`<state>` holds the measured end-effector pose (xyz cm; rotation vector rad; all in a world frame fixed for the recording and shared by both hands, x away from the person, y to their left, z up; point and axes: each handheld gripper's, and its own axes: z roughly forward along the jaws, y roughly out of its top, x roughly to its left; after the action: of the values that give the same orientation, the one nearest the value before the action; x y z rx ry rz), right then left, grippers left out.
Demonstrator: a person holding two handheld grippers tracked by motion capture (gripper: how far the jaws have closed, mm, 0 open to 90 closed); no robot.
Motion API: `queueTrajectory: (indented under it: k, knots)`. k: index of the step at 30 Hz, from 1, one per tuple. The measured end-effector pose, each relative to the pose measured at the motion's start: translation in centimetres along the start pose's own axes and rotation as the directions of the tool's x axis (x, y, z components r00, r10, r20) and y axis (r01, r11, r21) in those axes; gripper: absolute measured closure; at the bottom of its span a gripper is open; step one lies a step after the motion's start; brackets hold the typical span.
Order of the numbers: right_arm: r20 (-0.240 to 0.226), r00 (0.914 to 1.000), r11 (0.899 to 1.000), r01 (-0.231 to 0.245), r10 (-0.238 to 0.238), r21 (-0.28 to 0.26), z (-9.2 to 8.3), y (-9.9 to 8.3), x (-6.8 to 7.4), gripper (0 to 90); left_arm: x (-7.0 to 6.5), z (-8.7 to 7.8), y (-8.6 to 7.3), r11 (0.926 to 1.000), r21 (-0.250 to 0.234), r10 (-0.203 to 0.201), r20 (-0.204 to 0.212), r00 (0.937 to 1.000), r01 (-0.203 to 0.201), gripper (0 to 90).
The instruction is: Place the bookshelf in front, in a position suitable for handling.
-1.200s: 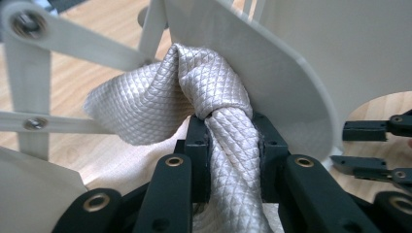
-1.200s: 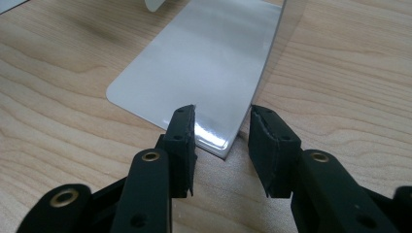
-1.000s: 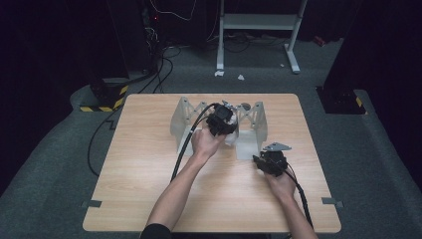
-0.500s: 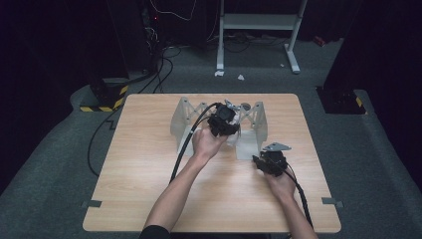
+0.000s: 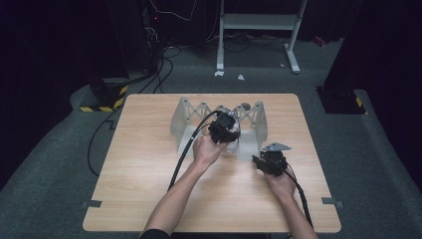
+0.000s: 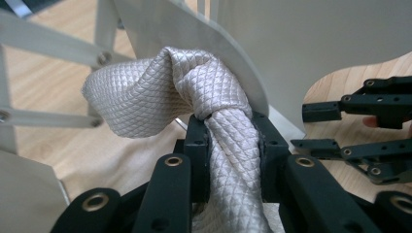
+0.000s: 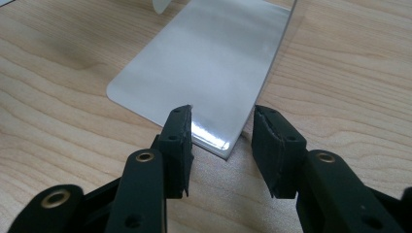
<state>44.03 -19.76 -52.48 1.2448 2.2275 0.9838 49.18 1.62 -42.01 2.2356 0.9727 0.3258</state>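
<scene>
A silvery quilted cloth [image 6: 145, 92], twisted into a thick rope, runs between the jaws of my left gripper [image 6: 232, 131], which is shut on it. Its free end bunches against a white curved panel of the rack [image 6: 243, 58]. In the high view the left gripper [image 5: 226, 130] is inside the white folding rack [image 5: 184, 119] at the table's middle. My right gripper [image 7: 221, 141] stands open, its jaws either side of the near corner of the rack's flat white base plate [image 7: 204, 63], nothing pressed. It lies at the rack's front right [image 5: 260, 160] and shows in the left gripper view too [image 6: 316, 127].
The light wooden table [image 5: 149, 159] has bare wood left and in front of the rack. A black cable [image 5: 186, 149] trails from the left gripper along the forearm. Beyond the table's far edge are a white stand's legs [image 5: 219, 64] and floor cables.
My left gripper has sunk a little and come slightly nearer with the cloth still in it. The right gripper has stayed in place.
</scene>
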Motion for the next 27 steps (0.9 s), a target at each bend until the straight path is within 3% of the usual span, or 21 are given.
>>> queueTrajectory:
  k: [7, 12, 16, 20, 22, 27]
  knots:
    - [-0.001, 1.0000, 1.000, -0.003, 0.003, 0.000, 0.0, 0.0, 0.0, 59.5, 0.1, 1.8, -0.9, 0.9988, 0.048, -0.012, 0.003, 0.9999, 0.012, 72.4]
    - [0.000, 1.0000, 1.000, 0.000, 0.000, 0.000, 0.0, 0.0, 0.0, 59.4, 0.6, 4.0, -2.0, 0.9937, 0.105, -0.041, 0.006, 0.9991, 0.040, 72.4]
    - [0.001, 1.0000, 1.000, 0.002, -0.002, 0.000, 0.0, 0.0, 0.0, 59.3, 0.6, 4.7, -2.5, 0.9916, 0.121, -0.048, 0.007, 0.9988, 0.046, 72.4]
    - [-0.001, 1.0000, 1.000, 0.000, 0.000, 0.000, 0.0, 0.0, 0.0, 59.1, 0.4, 4.6, -2.5, 0.9919, 0.121, -0.041, 0.010, 0.9991, 0.040, 72.3]
    - [0.001, 1.0000, 1.000, 0.003, -0.003, 0.000, 0.0, 0.0, 0.0, 59.1, 0.1, 3.9, -2.3, 0.9929, 0.118, -0.015, 0.009, 0.9998, 0.014, 72.3]
    - [0.003, 1.0000, 1.000, 0.004, -0.004, 0.001, 0.0, 0.0, 0.0, 59.1, 0.0, 2.4, -1.7, 0.9957, 0.092, -0.005, 0.012, 0.9999, 0.004, 72.2]
